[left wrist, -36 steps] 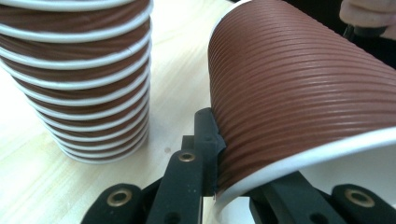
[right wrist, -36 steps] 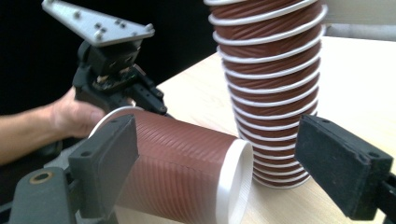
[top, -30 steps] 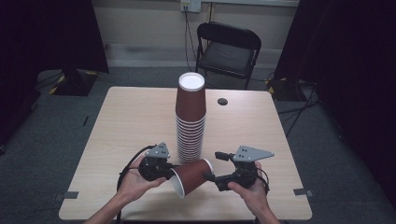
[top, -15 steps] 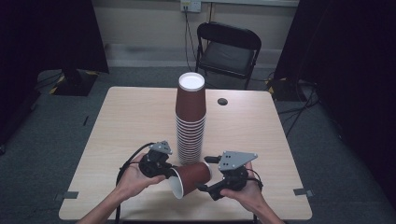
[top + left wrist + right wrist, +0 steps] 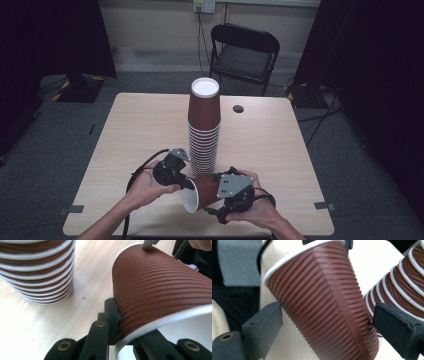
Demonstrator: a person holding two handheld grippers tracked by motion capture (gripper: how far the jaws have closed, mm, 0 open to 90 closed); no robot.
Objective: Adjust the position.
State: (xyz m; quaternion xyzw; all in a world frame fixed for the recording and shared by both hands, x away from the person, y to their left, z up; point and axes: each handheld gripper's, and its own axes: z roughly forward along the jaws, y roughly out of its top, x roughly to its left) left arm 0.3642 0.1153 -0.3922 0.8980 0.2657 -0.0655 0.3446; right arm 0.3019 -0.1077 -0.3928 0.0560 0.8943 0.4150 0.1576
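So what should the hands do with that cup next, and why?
Probably close the right gripper on the cup. Its jaws have just been opening and stand either side of the cup, apart from it, while the left gripper pinches the rim.

The right claw point(image 5: 327, 322) moves in along the tipped cup point(image 5: 322, 302), its jaws just opening wide around the cup's base.
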